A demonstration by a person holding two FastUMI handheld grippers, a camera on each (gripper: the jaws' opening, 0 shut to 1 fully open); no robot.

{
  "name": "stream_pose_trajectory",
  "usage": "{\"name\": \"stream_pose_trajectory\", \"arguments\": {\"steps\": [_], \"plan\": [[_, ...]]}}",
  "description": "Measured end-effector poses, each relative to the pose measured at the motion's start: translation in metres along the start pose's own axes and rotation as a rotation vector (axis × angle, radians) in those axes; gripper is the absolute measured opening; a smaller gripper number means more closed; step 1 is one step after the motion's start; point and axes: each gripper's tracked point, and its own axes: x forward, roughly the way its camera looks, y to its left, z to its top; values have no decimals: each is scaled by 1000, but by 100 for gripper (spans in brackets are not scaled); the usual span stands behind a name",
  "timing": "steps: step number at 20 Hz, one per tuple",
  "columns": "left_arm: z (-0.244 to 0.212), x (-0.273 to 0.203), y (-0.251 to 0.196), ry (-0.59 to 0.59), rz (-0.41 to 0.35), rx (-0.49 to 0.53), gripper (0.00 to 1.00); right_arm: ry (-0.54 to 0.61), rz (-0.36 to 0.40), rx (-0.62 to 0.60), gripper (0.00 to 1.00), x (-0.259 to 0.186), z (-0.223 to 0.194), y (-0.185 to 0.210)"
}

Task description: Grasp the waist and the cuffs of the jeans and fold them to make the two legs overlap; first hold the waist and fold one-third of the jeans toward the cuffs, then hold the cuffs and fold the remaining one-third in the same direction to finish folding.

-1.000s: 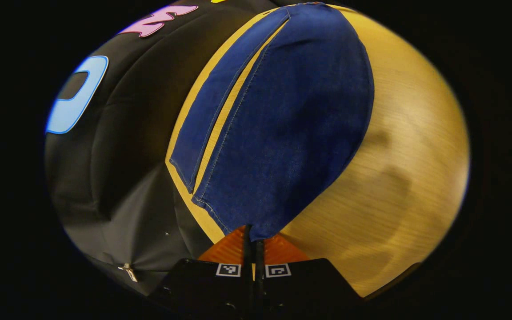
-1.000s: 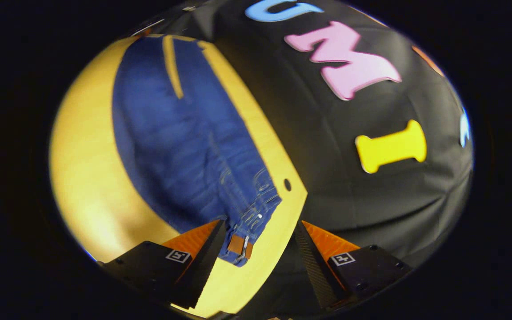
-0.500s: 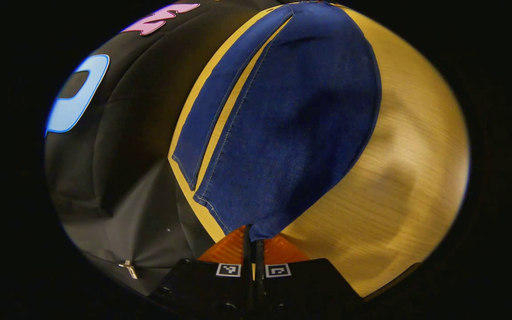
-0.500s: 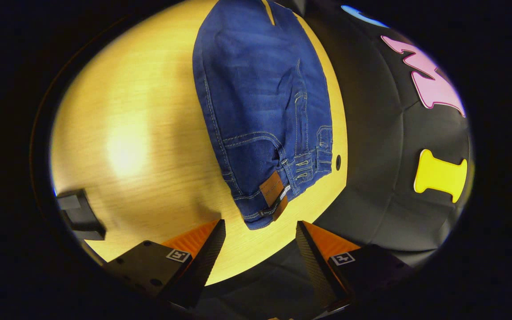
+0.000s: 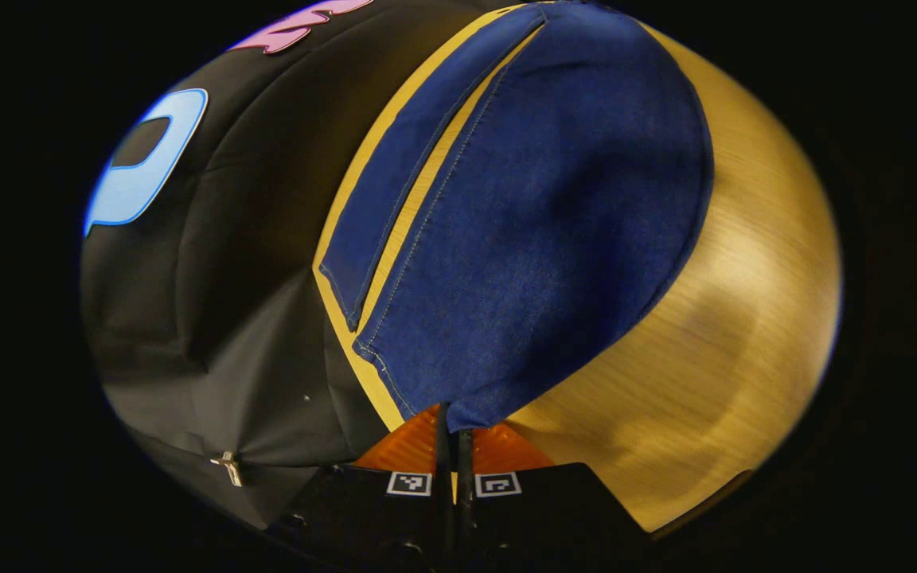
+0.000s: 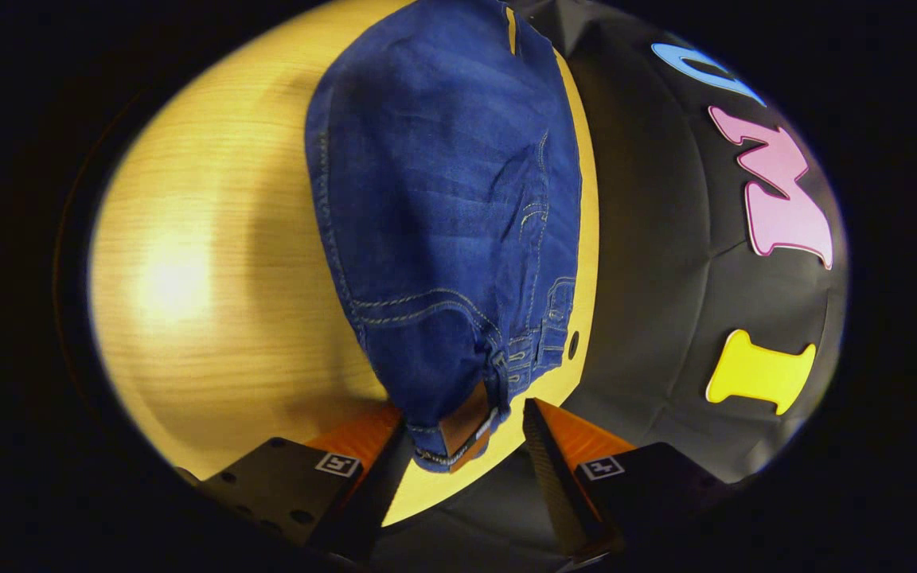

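Blue jeans (image 5: 530,239) lie lengthwise on a wooden table (image 5: 745,334). In the left gripper view my left gripper (image 5: 454,422) is shut on the cuff corner of the nearer leg, which is lifted a little; the other leg (image 5: 395,199) lies flat beside it near the table's edge. In the right gripper view the jeans' waist (image 6: 466,414), with a brown patch (image 6: 465,426), sits between the fingers of my right gripper (image 6: 466,434), which stands open. The waist corner reaches into the gap without being pinched.
The table's far edge runs along the black cloth wall (image 6: 665,239). A small dark hole (image 6: 573,344) sits in the tabletop beside the waist. Bare wood (image 6: 212,302) spreads on the side away from the wall.
My right gripper has swung round and come in on the waist, which now lies between its open fingers. The left gripper keeps hold of the cuff and has shifted slightly.
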Motion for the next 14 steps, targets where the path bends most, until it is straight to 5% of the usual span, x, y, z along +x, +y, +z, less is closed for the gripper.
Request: {"name": "stream_pose_trajectory", "arguments": {"steps": [3, 7, 10, 14], "plan": [[1, 0, -1, 5, 29, -13, 6, 21, 19, -6, 43, 4, 0, 9], [1, 0, -1, 27, 38, -18, 6, -5, 63, -10, 14, 0, 4, 15], [1, 0, -1, 35, 22, -37, 6, 4, 206, 52, 12, -4, 7, 20], [1, 2, -1, 45, -8, -85, 6, 12, 264, -13, 6, -12, 14, 21]]}}
